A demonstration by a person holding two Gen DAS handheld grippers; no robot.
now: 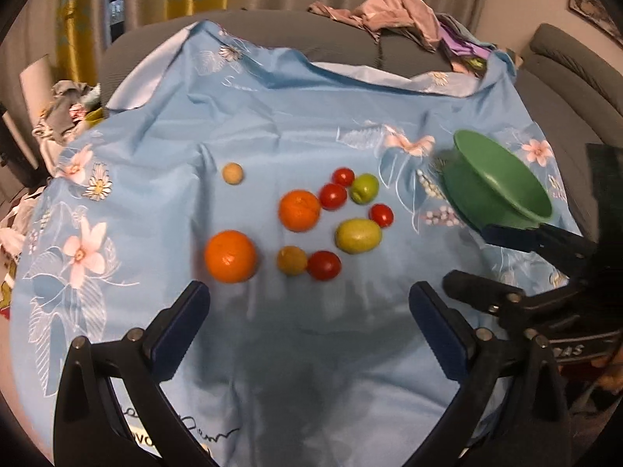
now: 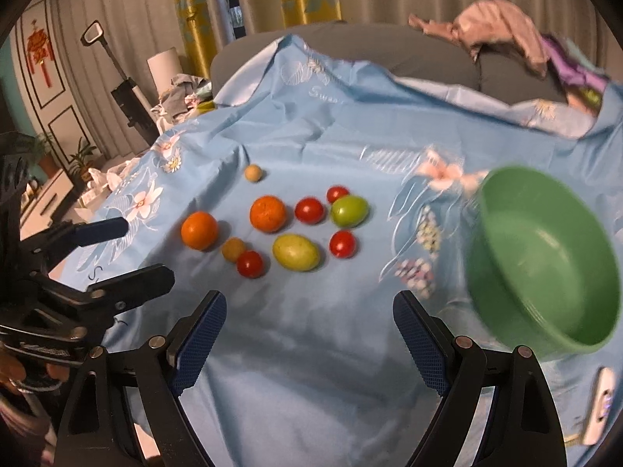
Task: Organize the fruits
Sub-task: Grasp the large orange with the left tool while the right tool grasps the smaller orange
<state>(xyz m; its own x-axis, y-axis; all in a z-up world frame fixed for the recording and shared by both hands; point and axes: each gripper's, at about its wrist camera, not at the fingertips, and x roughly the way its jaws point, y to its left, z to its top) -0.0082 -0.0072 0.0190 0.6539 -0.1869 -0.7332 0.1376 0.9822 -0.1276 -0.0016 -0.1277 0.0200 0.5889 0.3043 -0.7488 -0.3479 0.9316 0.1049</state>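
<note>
Fruits lie in a loose cluster on a blue floral cloth (image 1: 272,124): two oranges (image 1: 230,256) (image 1: 299,210), several red tomatoes (image 1: 324,265), two green fruits (image 1: 358,235) (image 1: 364,188) and two small tan ones (image 1: 233,173). The same cluster shows in the right wrist view (image 2: 268,213). A green bowl (image 2: 545,260) is tilted at the right, blurred. In the left wrist view the bowl (image 1: 502,183) is beside the right gripper's fingers (image 1: 545,241). My left gripper (image 1: 309,311) is open and empty before the fruit. My right gripper (image 2: 309,315) is open and empty.
Grey sofa (image 1: 389,43) behind the cloth, with a pile of clothes (image 1: 405,15) on its back. More clutter (image 1: 66,113) lies at the left. A white device (image 2: 599,404) lies on the cloth at the right edge. Curtains hang behind.
</note>
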